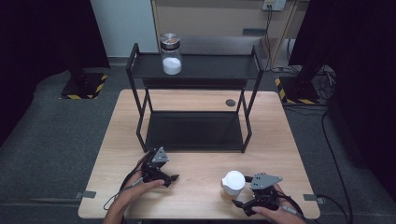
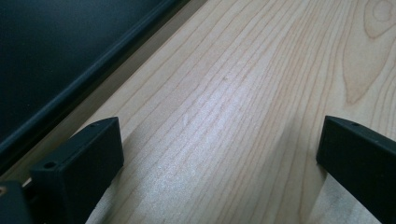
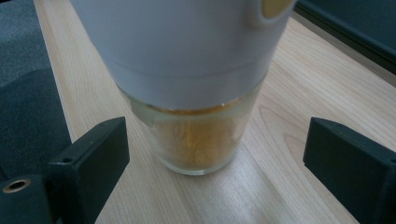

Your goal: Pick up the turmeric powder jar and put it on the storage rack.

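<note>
Work here looks to be at its very start: the white-lidded jar (image 1: 232,185) with amber contents stands upright on the table (image 1: 196,186), well in front of the 2-tier black rack (image 1: 196,93), and has not been lifted. The right gripper (image 1: 240,201) sits just beside the jar on the side away from the rack; in the right gripper view its 2 jaws stand wide on either side of the jar's glass base (image 3: 196,144), with a gap at each, so nothing is gripped yet. The left gripper (image 1: 173,178) rests apart from the jar, near the rack's lower shelf, jaws spread over bare wood and empty. A second jar (image 1: 171,53) with white contents already stands on the rack's top shelf. Closing on the amber jar, lifting it and carrying it to the rack all appear to remain.
</note>
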The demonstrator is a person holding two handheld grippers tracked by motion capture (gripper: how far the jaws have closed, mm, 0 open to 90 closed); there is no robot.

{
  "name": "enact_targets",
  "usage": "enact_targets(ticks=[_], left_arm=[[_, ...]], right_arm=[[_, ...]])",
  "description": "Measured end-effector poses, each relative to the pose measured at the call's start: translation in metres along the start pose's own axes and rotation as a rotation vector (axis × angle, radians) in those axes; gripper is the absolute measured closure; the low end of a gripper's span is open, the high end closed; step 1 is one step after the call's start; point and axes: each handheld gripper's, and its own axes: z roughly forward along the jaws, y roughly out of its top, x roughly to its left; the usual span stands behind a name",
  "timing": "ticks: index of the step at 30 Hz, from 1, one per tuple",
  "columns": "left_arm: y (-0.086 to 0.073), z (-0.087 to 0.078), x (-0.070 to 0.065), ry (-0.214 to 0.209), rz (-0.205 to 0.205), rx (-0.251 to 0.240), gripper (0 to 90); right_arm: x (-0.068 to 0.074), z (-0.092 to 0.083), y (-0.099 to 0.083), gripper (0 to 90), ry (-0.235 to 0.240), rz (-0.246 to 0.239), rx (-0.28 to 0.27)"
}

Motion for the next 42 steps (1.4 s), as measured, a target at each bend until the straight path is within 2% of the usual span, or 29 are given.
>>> enact_targets(ticks=[9, 22, 27, 42], left_arm=[[0.000, 0.000, 0.000, 0.000, 0.000, 0.000, 0.0], [0.000, 0.000, 0.000, 0.001, 0.001, 0.000, 0.0], [0.000, 0.000, 0.000, 0.001, 0.002, 0.000, 0.0], [0.000, 0.000, 0.000, 0.001, 0.002, 0.001, 0.0]], right_arm=[[0.005, 0.007, 0.006, 16.1, 0.009, -0.026, -0.014], [0.007, 0.010, 0.007, 26.0, 0.015, -0.021, -0.055], [0.009, 0.011, 0.008, 31.4, 0.012, -0.037, -0.066], [0.009, 0.009, 0.011, 31.9, 0.005, -0.041, -0.056]])
